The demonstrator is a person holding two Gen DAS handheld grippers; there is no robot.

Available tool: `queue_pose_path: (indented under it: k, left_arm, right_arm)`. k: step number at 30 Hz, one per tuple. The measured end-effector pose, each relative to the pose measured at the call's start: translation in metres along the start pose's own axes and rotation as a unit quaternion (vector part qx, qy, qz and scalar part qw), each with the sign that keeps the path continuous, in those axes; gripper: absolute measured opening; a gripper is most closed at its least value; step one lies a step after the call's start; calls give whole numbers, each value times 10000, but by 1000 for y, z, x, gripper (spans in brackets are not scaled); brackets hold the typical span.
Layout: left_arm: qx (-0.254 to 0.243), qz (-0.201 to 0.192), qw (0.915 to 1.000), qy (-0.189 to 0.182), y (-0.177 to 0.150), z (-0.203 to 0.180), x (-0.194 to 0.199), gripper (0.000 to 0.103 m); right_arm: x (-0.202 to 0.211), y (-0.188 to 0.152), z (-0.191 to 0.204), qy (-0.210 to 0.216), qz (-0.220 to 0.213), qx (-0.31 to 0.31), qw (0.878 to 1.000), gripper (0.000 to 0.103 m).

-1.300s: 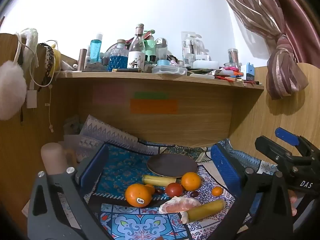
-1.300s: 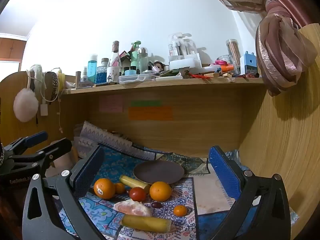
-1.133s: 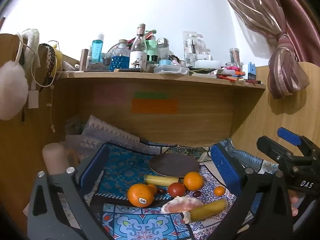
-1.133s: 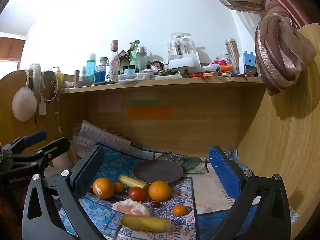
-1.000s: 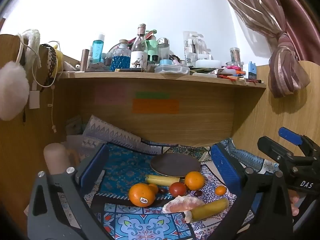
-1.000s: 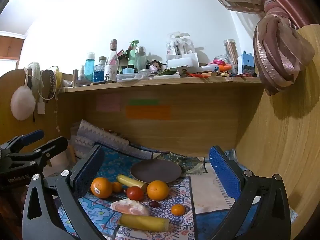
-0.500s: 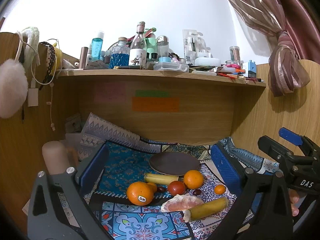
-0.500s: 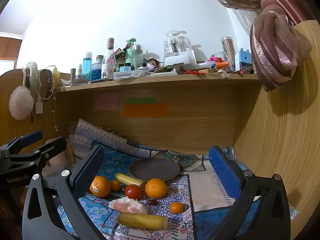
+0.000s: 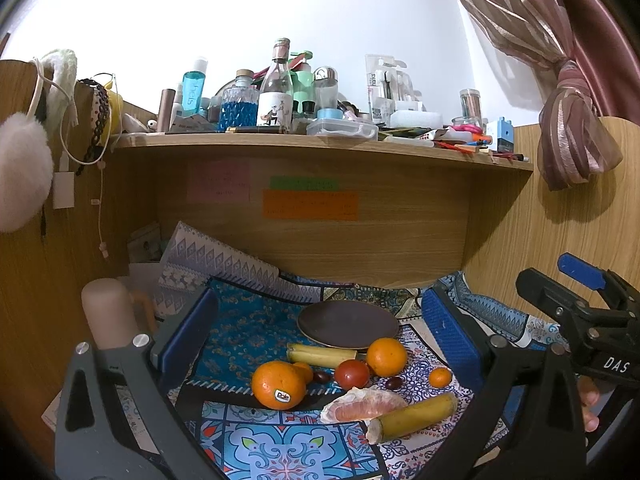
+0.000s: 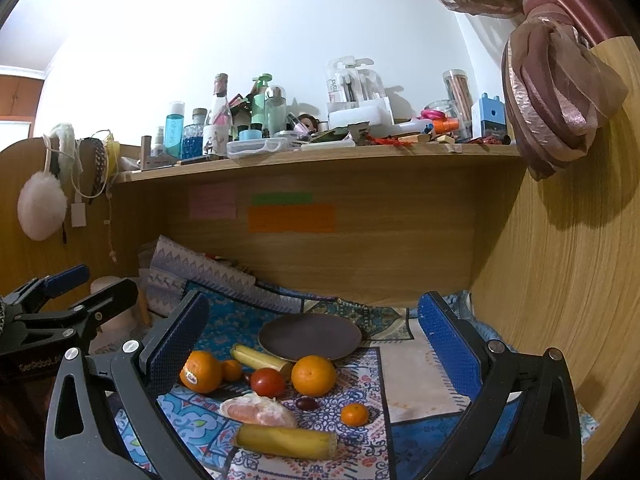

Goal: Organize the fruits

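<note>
Fruit lies on a patterned cloth in front of a dark round plate (image 9: 347, 323) (image 10: 310, 337). There is a stickered orange (image 9: 279, 385) (image 10: 201, 372), a second orange (image 9: 386, 357) (image 10: 313, 375), a tomato (image 9: 351, 374) (image 10: 268, 382), two banana pieces (image 9: 412, 417) (image 10: 286, 441) (image 9: 320, 353) (image 10: 258, 359), a peeled grapefruit piece (image 9: 366, 405) (image 10: 258, 411) and a small tangerine (image 9: 440, 377) (image 10: 354, 414). My left gripper (image 9: 320, 332) is open and empty above the fruit. My right gripper (image 10: 310, 332) is open and empty too, beside it.
A wooden shelf (image 9: 320, 148) crowded with bottles hangs over the cloth. Wooden walls close in the left, back and right (image 10: 560, 300). A pink cylinder (image 9: 108, 312) stands at the left. A folded patterned cloth (image 9: 216, 264) leans at the back left. A curtain (image 10: 556, 92) hangs at the upper right.
Both grippers have drifted slightly, so the fruit shifts a little in each view. Both stay open and empty. The fruit has not moved.
</note>
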State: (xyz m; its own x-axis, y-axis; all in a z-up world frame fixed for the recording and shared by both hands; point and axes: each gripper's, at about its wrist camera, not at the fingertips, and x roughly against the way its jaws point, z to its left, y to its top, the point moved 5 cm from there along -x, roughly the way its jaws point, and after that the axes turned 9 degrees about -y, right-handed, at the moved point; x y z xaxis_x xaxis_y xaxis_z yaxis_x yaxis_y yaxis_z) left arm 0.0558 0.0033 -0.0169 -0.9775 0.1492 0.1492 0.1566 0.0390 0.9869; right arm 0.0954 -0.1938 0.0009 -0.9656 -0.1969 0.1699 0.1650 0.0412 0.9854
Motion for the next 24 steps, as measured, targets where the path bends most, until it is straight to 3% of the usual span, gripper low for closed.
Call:
queue_pose_path:
  k: [24]
  left_arm:
    - [-4, -110, 9999, -36, 2, -5, 1, 103]
  right_arm:
    - [0, 2, -1, -3, -38, -16, 10000, 103]
